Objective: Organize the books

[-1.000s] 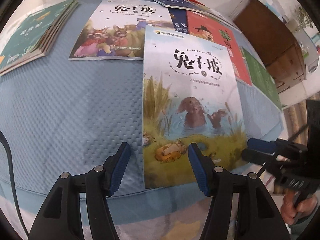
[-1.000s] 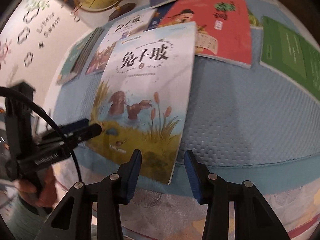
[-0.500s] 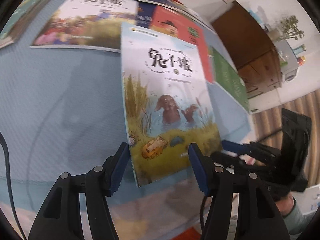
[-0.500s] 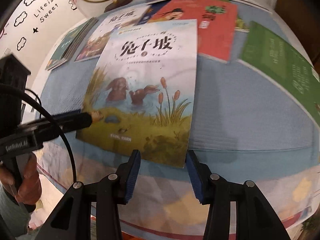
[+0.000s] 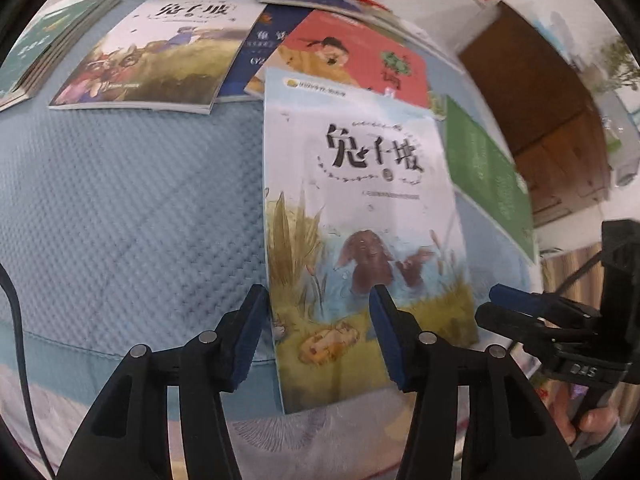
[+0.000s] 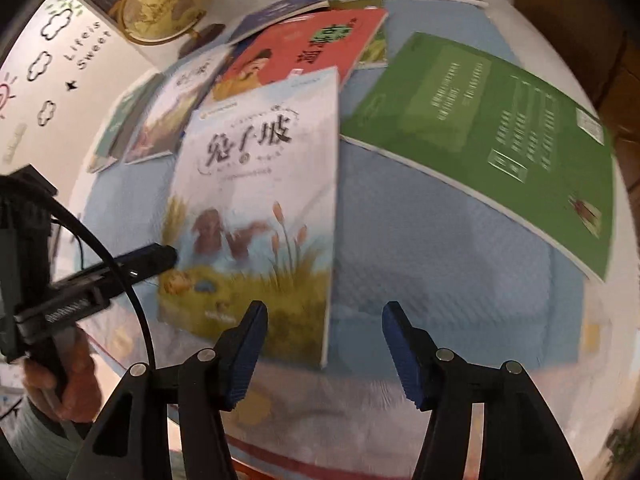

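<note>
A pale blue picture book with rabbits in a pond (image 5: 360,200) (image 6: 260,200) lies on the blue quilted table (image 5: 120,220). Its near end sticks out past the front edge. My left gripper (image 5: 320,320) straddles the book's left edge, with the right finger over the cover; its jaws are closing, and no pad pinches the book. In the right wrist view the left gripper (image 6: 160,258) reaches that same edge. My right gripper (image 6: 324,316) straddles the book's right edge, its jaws opening. In the left wrist view the right gripper (image 5: 494,302) sits by the book's lower right corner.
Behind lie a second rabbit book (image 5: 160,48), a navy book (image 5: 256,48), a red book (image 5: 352,56) and a green one (image 6: 480,128). A stack of teal books (image 5: 40,48) sits at the far left, near a globe (image 6: 164,8). A wooden cabinet (image 5: 540,100) stands to the right.
The pond book has slid right and toward the near edge, off the other rabbit book, and now overhangs the table. The right jaws have widened; the left jaws have narrowed slightly.
</note>
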The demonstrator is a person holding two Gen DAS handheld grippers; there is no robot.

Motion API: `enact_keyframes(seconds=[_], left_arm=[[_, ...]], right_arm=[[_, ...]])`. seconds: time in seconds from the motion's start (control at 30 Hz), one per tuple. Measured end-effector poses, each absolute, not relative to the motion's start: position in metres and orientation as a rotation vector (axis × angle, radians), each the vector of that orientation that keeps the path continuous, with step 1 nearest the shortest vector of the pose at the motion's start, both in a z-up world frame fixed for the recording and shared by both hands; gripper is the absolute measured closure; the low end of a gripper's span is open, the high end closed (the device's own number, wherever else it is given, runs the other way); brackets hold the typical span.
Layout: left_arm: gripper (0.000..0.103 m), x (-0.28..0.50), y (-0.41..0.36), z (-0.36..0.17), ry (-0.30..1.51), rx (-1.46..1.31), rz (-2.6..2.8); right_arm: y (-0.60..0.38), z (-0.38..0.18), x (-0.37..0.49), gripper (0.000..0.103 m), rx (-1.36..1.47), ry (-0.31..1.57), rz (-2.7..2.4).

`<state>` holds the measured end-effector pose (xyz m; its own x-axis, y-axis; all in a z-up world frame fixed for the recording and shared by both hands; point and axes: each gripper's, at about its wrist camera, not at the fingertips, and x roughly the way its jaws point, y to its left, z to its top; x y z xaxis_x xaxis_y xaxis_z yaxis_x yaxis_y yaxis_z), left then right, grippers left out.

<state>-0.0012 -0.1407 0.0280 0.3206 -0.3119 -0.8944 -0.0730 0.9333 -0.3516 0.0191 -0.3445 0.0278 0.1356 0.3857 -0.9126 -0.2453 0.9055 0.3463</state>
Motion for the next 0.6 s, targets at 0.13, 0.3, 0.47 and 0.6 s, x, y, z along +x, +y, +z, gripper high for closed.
enact_keyframes(seconds=[0.13, 0.3, 0.47, 0.6], left_arm=[[0.055, -0.007, -0.151, 0.028, 1.236, -0.351, -0.118], [0.055, -0.027, -0.149, 0.044, 1.185, -0.469, -0.155], [0.055, -0.035, -0.148, 0.067, 1.1, -0.567, -0.166], [0.068, -0.038, -0.163, 0.071, 1.07, -0.507, -0.096]], right_arm=[[-0.328, 0.018, 0.018, 0.048, 0.084, 1.368, 0.515], [-0.321, 0.017, 0.006, 0.048, -0.057, 1.333, 0.531], [-0.337, 0.012, 0.011, 0.047, 0.035, 1.352, 0.601], [-0.341, 0.013, 0.011, 0.047, 0.054, 1.353, 0.629]])
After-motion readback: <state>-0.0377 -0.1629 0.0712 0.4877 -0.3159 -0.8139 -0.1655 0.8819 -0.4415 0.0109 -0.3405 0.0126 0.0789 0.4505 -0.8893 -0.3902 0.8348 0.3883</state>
